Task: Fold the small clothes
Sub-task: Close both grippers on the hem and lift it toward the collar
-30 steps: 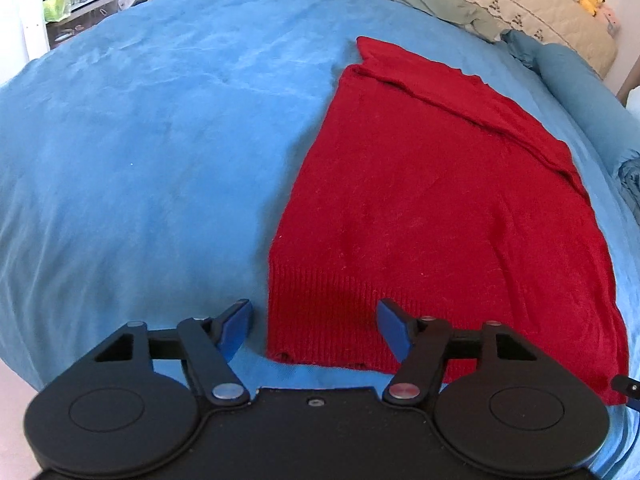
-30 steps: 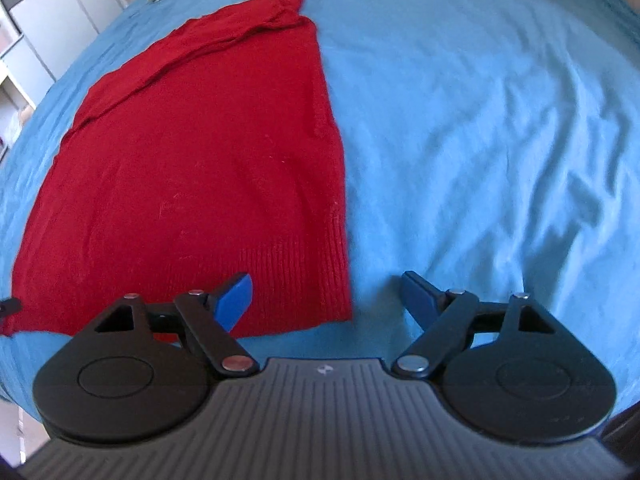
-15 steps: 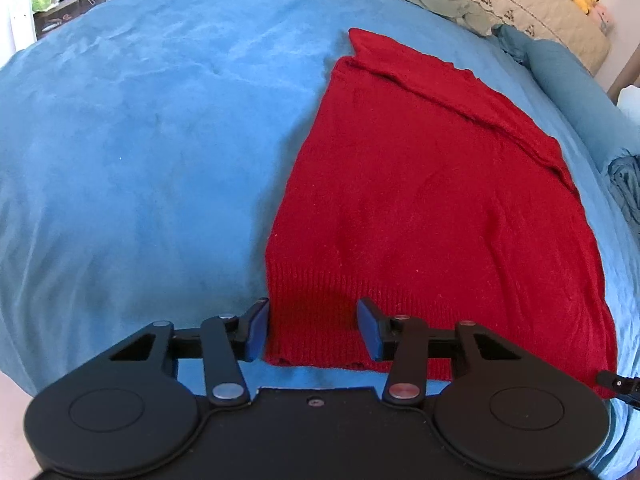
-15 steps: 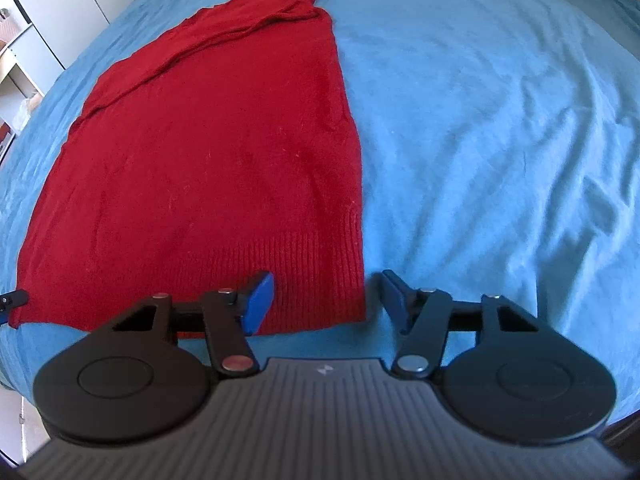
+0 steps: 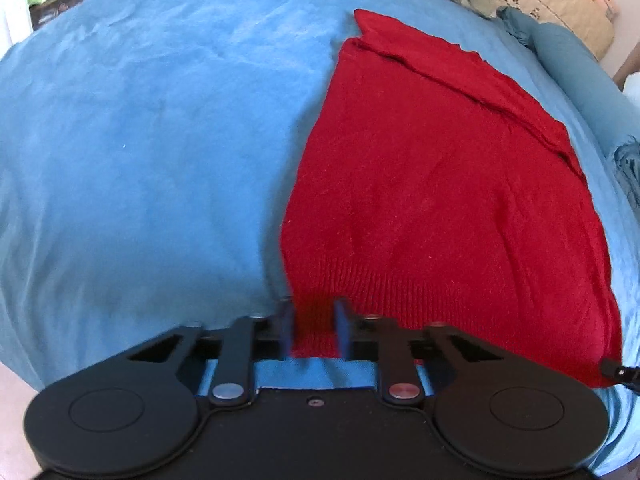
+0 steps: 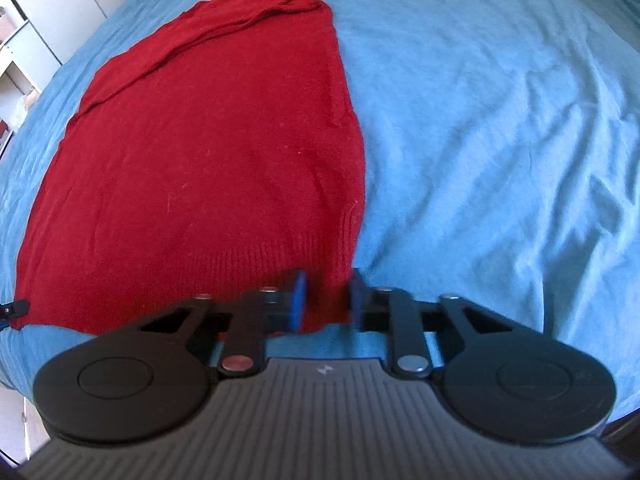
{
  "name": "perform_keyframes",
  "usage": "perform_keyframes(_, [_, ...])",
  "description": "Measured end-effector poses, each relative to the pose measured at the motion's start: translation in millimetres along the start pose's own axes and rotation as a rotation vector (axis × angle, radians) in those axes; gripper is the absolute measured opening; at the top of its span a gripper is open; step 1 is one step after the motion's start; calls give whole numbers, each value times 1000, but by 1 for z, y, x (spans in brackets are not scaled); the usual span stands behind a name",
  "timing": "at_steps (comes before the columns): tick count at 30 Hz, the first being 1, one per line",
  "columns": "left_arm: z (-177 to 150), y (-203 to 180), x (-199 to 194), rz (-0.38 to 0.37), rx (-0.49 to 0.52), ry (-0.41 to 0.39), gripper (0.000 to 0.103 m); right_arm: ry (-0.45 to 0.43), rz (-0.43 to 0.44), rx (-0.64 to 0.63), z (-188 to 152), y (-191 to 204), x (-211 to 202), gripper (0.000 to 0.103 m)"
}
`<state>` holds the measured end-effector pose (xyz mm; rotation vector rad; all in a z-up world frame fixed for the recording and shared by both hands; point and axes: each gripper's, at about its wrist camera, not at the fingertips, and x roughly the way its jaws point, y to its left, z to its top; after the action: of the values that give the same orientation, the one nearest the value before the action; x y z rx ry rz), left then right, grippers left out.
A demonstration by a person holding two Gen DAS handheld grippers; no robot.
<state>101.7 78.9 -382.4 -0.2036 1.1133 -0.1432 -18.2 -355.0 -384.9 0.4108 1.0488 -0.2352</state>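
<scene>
A red knit sweater point(image 5: 432, 184) lies flat on the blue bedspread point(image 5: 140, 140), sleeves folded in, ribbed hem nearest me. My left gripper point(image 5: 314, 330) is shut on the hem's left corner, red fabric pinched between its blue pads. In the right wrist view the sweater point(image 6: 208, 140) fills the left half, and my right gripper point(image 6: 326, 302) is shut on the hem's right corner. The tip of the other gripper shows at each view's edge.
A quilted beige pillow point(image 5: 560, 4) with plush toys and a rolled blue blanket point(image 5: 580, 68) lie at the bed's head. White cabinets point(image 6: 60, 8) stand beside the bed. The bedspread point(image 6: 500, 120) is wrinkled to the sweater's right.
Both grippers moved forward to the hem corners and closed from wide open onto the fabric. The hem corners now bunch up slightly between the pads.
</scene>
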Motion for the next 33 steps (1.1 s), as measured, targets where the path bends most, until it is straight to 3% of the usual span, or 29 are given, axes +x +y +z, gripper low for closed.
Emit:
perform_keyframes(5, [10, -7, -11, 4, 41, 15, 7, 11, 3, -37, 11, 6, -7, 21])
perform_keyframes(11, [46, -26, -62, -48, 34, -91, 6, -38, 65, -37, 43, 10, -50, 21])
perform_keyframes(19, [156, -72, -107, -165, 54, -284, 6, -206, 147, -26, 153, 40, -105, 21])
perform_keyframes(23, [229, -94, -83, -196, 71, -364, 6, -270, 170, 24, 227, 55, -96, 21])
perform_keyframes(27, [298, -108, -28, -206, 38, -402, 6, -294, 160, 65, 294, 68, -58, 21])
perform_keyframes(33, [353, -119, 85, -149, 13, -377, 6, -295, 105, 131, 371, 68, 59, 21])
